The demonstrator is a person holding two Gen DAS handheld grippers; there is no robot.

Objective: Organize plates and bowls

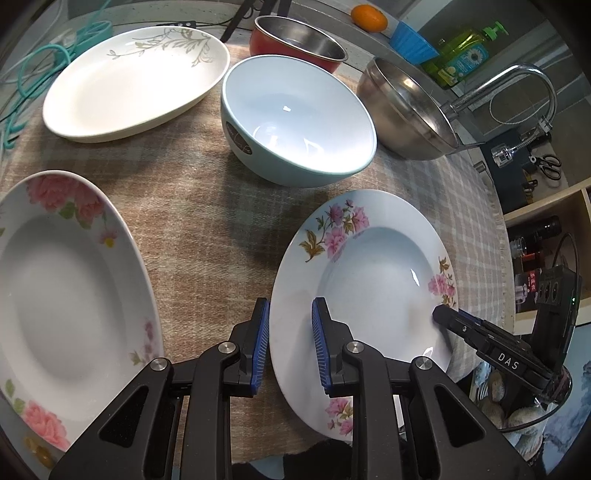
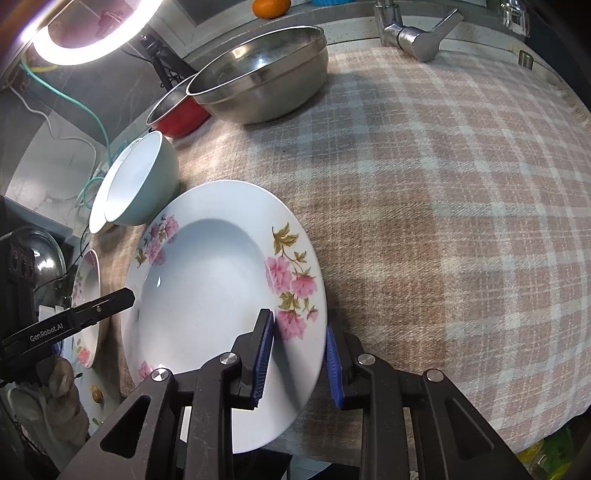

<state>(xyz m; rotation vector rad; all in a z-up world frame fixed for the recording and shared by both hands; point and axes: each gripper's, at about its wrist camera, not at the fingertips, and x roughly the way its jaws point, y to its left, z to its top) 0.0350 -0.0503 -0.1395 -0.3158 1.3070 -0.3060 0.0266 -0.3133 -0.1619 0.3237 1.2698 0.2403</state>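
The flowered plate [image 1: 373,291] lay near the front edge of the checked cloth [image 1: 207,229] on the bench, just before the blue bowl [image 1: 299,118]. The left gripper [image 1: 290,345] had its jaws clamped on the plate's left rim; the right gripper [image 2: 299,360] pinched the opposite rim.

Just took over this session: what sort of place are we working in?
Most likely a home kitchen counter: a faucet at the back edge, a dish soap bottle beside it, and steel bowls on a plaid cloth.
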